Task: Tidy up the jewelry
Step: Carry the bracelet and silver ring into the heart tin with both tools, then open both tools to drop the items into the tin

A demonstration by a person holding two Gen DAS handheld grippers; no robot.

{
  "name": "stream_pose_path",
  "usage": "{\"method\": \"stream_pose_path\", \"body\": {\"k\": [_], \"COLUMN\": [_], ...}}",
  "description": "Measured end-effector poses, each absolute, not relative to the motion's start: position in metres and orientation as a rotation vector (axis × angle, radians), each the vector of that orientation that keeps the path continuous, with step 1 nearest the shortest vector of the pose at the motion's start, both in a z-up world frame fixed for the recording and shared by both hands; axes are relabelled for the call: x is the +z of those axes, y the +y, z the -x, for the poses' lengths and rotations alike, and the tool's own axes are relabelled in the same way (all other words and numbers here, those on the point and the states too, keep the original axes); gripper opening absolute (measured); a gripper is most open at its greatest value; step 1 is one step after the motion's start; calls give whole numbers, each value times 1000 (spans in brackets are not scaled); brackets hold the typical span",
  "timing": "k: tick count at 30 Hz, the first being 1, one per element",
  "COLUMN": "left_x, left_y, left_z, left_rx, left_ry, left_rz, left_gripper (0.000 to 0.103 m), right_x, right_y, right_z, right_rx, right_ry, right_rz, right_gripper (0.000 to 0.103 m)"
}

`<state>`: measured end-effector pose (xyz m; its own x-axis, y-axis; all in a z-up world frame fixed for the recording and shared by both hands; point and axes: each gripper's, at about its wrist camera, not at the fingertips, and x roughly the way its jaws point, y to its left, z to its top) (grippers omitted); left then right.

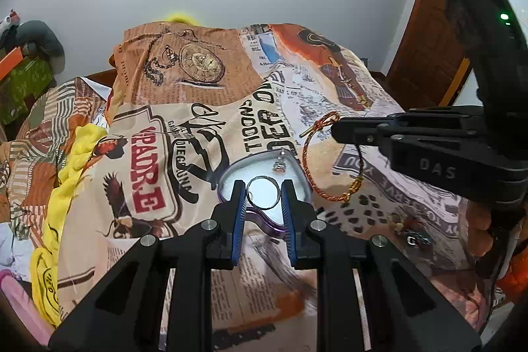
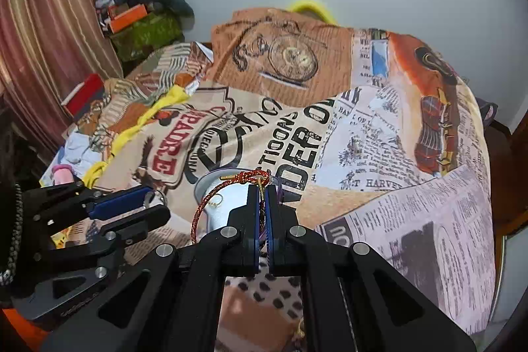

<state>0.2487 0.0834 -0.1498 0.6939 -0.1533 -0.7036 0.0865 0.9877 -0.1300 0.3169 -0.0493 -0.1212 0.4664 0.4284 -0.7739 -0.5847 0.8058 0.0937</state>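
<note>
the left gripper [image 1: 263, 197] pinches a silver ring [image 1: 263, 192] over the heart-shaped tray [image 1: 231, 174]; the right gripper [image 2: 263, 197] is pressed on a red-gold cord bracelet [image 2: 211, 197] above the bedspread [image 1: 184, 127].

red-gold braided bracelet [image 2: 211, 203], silver ring [image 1: 263, 192], purple-rimmed white heart tray [image 1: 267, 225], newspaper-print bedsheet [image 1: 184, 134], blue pads [image 1: 238, 220].

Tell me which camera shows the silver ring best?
The left wrist view: the silver ring sits whole between the left gripper fingers. In the right wrist view the ring is small and partly hidden.
</note>
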Motion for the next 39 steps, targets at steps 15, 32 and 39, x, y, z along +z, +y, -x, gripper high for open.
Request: {"method": "stream_pose_path", "body": {"k": [15, 32, 39], "left_x": [-190, -208, -200], "left_y": [96, 72, 69], "left_z": [-290, -306, -299], "left_rx": [-165, -199, -182], "left_ry": [889, 941, 945], "left_rz": [116, 57, 46], "left_gripper": [20, 20, 22], "right_x": [-162, -170, -155], "right_y": [-19, -22, -32], "right_z": [-350, -361, -351], "right_rx": [649, 675, 686], "right_ry": [1038, 1138, 1103], "right_rz": [266, 240, 223], "right_gripper": [3, 9, 26]}}
